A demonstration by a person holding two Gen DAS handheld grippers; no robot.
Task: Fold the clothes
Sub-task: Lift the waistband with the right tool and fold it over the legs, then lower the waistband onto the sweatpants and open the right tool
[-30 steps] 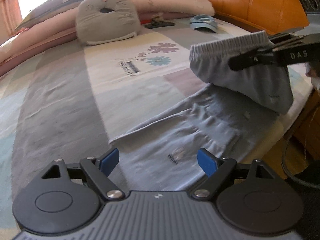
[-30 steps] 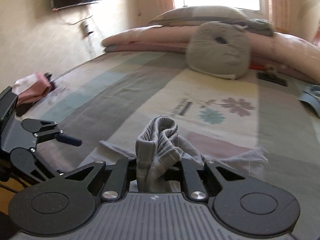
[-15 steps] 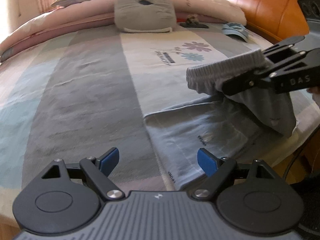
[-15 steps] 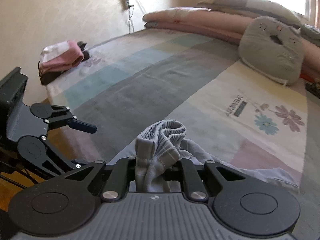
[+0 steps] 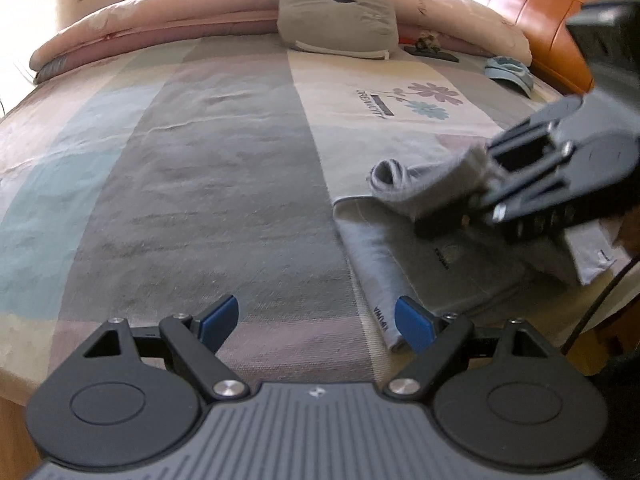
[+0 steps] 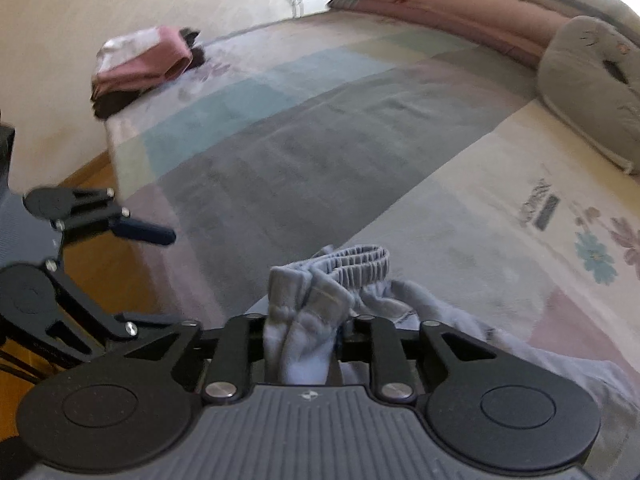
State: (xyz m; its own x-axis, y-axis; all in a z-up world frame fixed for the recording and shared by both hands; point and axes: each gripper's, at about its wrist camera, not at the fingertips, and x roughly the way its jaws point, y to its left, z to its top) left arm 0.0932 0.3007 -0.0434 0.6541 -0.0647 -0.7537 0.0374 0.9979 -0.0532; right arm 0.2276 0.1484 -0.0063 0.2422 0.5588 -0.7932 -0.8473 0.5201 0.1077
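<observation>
Pale grey shorts (image 5: 400,264) lie flat near the bed's front right edge. Their elastic waistband (image 5: 396,176) is folded over and hangs low above the flat part. My right gripper (image 5: 452,208) has this bunched waistband (image 6: 360,264) between its fingers. Its jaws are opening, and the cloth still fills the gap in the right wrist view, where the gripper (image 6: 304,324) points down at the bed. My left gripper (image 5: 316,316) stands open and holds nothing. It hovers over the striped bedspread, with its right blue pad (image 5: 412,328) at the shorts' near corner. It also shows in the right wrist view as the left gripper (image 6: 160,276).
A grey cat-face cushion (image 5: 336,20) and folded quilts (image 5: 160,20) lie at the far end. A blue cap (image 5: 508,72) sits by the wooden headboard (image 5: 540,20). Folded pink clothes (image 6: 144,60) sit at a far bed corner. The wooden floor (image 6: 92,176) lies beyond the bed edge.
My right gripper has carried the waistband down and leftward over the flat part of the shorts, and its fingers stand a little wider. My left gripper has slid left along the bed and rolled.
</observation>
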